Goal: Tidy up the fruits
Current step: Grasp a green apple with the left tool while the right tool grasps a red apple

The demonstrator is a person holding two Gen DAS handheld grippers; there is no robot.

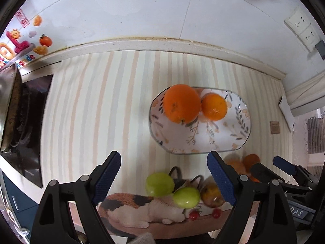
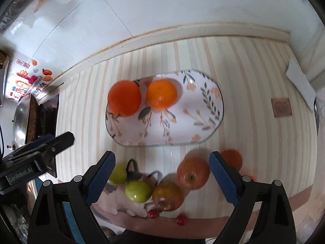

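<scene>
A floral oval plate (image 1: 223,142) (image 2: 182,126) on the striped mat holds a large orange (image 1: 181,102) (image 2: 124,98) and a smaller orange (image 1: 214,107) (image 2: 161,94). Near the front edge lie two green apples (image 1: 160,184) (image 2: 138,191), a red-yellow apple (image 1: 212,195) (image 2: 168,196), a red apple (image 2: 193,172) and another orange (image 2: 233,158). My left gripper (image 1: 164,174) is open and empty above the green apples. My right gripper (image 2: 162,174) is open and empty, with the red apple between its fingers in the view.
Two small red cherry-like fruits (image 2: 181,219) lie at the mat's front edge. A stove with a metal wok (image 1: 8,105) stands at the left. A tiled wall with a socket (image 1: 302,28) is behind. A small brown tag (image 2: 281,106) lies right of the plate.
</scene>
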